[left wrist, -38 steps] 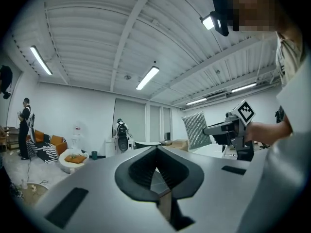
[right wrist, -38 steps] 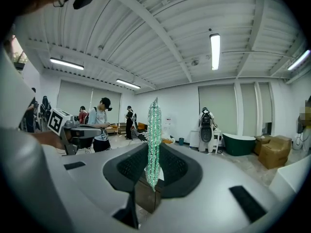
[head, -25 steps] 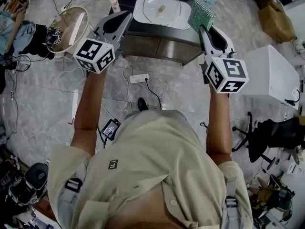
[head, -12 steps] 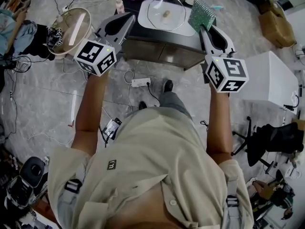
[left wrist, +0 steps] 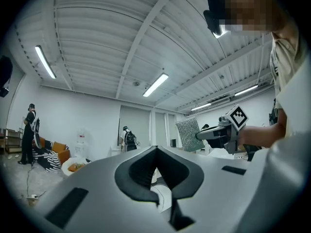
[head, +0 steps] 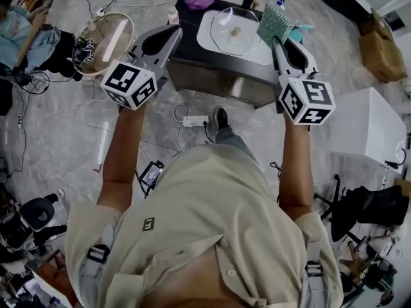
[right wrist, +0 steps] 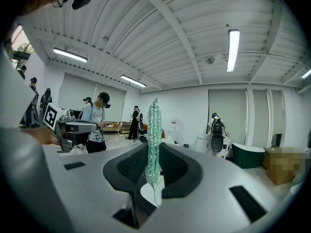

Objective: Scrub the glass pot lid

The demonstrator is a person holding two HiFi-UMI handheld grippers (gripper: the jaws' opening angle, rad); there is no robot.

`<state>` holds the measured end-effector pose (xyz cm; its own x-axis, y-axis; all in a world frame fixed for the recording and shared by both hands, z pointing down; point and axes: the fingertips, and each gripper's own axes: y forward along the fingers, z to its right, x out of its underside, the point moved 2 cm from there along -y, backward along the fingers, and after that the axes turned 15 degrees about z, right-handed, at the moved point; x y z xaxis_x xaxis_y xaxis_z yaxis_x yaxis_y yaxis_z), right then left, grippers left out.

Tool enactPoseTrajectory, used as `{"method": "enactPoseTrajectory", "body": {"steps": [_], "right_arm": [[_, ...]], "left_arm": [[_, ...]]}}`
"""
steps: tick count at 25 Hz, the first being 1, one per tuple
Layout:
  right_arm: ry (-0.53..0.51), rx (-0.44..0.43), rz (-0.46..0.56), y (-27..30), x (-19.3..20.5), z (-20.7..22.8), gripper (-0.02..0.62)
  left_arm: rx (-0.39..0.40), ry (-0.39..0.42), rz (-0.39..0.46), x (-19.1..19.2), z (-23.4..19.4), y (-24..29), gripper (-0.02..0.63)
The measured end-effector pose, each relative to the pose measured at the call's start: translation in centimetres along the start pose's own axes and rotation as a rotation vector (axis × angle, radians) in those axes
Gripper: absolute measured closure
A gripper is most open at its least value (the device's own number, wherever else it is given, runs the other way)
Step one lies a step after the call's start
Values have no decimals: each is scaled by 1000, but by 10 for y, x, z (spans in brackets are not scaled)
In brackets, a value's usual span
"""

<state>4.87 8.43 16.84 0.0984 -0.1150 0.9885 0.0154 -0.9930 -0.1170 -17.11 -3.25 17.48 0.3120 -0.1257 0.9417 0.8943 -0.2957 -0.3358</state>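
Glass pot lid [head: 236, 31] lying flat in the basin, between and just beyond the two tools

A dark counter [head: 190, 13] on the far side carries a white basin [head: 207, 37], and the lid sits in it with its knob up. The right tool [head: 277, 42] is clamped on a green scrub pad [head: 275, 22], which stands upright on edge just right of the lid and is the nearer of the two. The left tool [head: 173, 33] is closed on nothing at the basin's left. The pad probably needs to swing left and down onto the glass.

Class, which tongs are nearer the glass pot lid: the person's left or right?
Right. The right tongs, shut on a green scrub pad, sit by the right edge of the lid; the left tongs, shut and empty, hang off its left side with a clear gap.
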Motion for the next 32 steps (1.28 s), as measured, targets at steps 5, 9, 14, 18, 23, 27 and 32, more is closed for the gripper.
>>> {"method": "enactPoseTrajectory", "body": {"steps": [5, 9, 14, 18, 23, 27, 32], "right_arm": [[11, -32, -19, 39, 18, 13, 514], [23, -61, -52, 74, 34, 29, 514], [47, -89, -101, 116, 65, 54, 514], [62, -112, -144, 150, 95, 81, 514], [84, -124, -209, 195, 143, 120, 514], [102, -132, -267, 231, 188, 148, 514], [118, -142, -355, 267, 246, 178, 514]], "left_arm": [[-33, 6, -15, 13, -26, 15, 592], [-72, -15, -35, 31, -47, 31, 592], [-115, -48, -72, 62, -67, 56, 592], [-148, -67, -103, 88, -81, 81, 592], [-191, -84, -146, 120, -94, 109, 592], [-227, -94, -204, 151, -104, 121, 592], [-276, -110, -261, 177, -107, 134, 592]]}}
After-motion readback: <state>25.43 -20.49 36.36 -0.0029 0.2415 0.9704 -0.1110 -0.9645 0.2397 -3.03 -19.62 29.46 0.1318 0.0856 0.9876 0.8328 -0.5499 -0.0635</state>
